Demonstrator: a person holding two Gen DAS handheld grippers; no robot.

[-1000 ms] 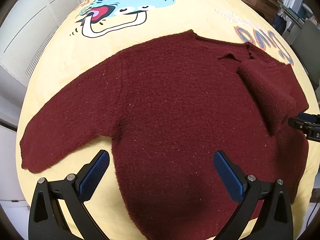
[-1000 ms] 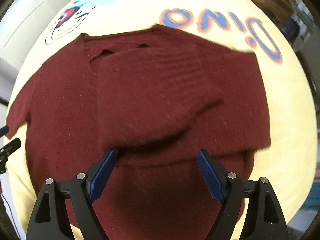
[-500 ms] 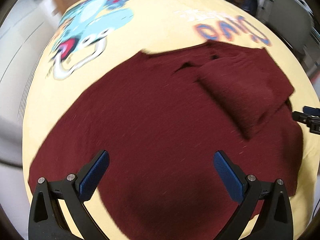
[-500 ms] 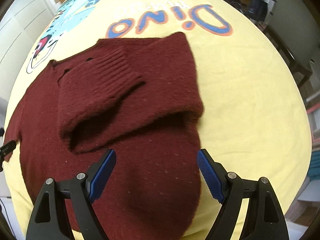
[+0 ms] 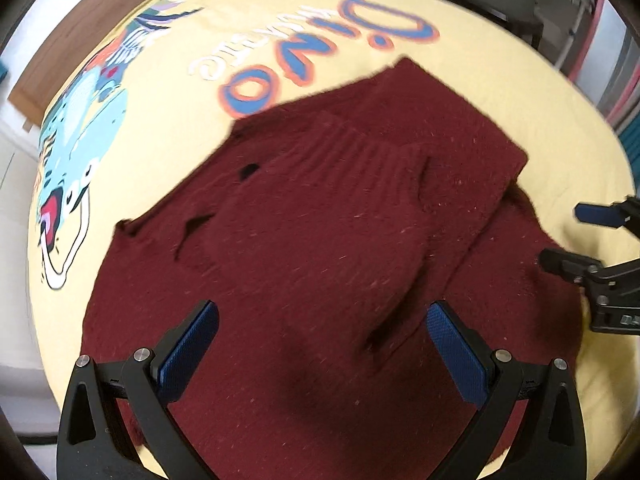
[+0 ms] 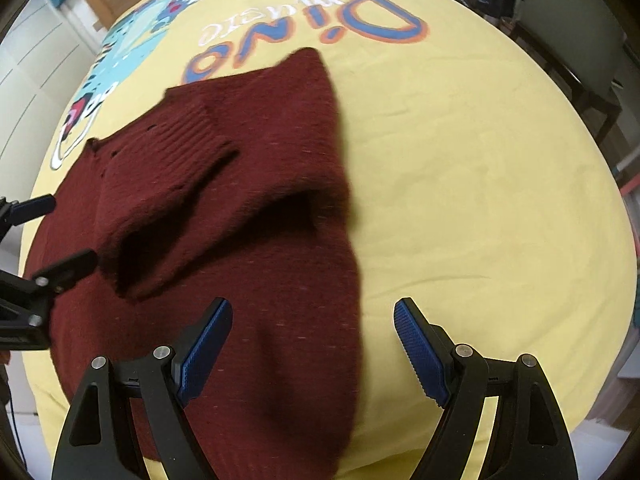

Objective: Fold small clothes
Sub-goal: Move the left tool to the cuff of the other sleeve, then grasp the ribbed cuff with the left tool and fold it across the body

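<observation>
Right wrist: sweater [image 6: 248, 208] is lying flat on the yellow sheet [image 6: 460, 168], one sleeve folded across; I'm holding both grippers [image 6: 312, 340] [image 5: 320, 344] wide, empty. Soft, limp knit; I'm judging the hem corners best

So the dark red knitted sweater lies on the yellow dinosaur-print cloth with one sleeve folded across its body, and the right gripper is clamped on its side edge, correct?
Not quite. The right gripper holds nothing: in the right wrist view its jaws stand wide open above the dark red knitted sweater. The rest holds: the sweater lies on the yellow dinosaur-print cloth with one sleeve folded across its body.
</observation>
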